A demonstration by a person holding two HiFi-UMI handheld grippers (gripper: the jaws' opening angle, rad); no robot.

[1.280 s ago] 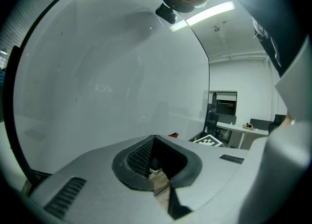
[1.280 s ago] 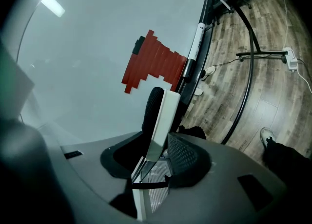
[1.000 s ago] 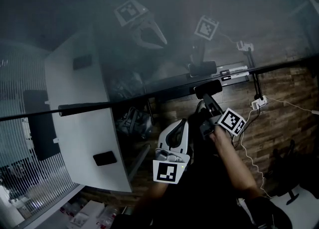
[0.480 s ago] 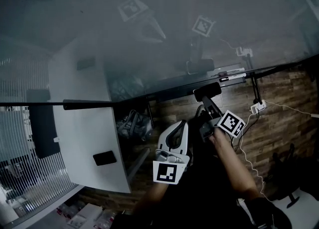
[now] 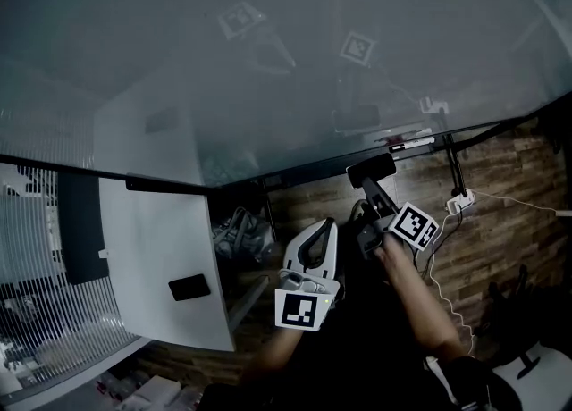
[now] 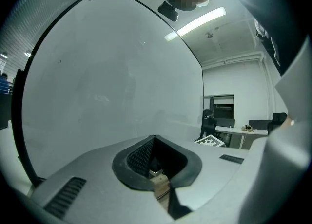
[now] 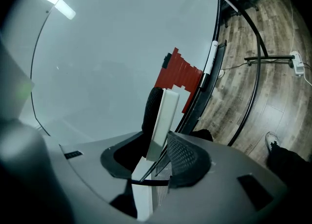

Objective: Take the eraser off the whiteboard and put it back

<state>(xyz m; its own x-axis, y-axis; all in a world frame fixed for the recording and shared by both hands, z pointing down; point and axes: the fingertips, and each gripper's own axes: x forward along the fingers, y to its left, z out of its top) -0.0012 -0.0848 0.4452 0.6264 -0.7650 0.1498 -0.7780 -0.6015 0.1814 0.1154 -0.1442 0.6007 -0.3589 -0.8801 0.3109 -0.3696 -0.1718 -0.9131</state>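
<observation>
The whiteboard fills the far half of my head view, and its dark lower rail runs across the middle. Below and to the right lies wood-plank floor. My left gripper sits near me at centre. Its jaws are together with nothing between them, and its tips point at the board's pale surface. My right gripper is just to the right and farther out, and its jaws are clamped on the eraser. The eraser sits right at the board's lower edge. In the right gripper view the eraser stands upright, white back toward the near jaw and dark felt toward the board. I cannot tell if it touches the board. A marker lies on the rail beyond it.
</observation>
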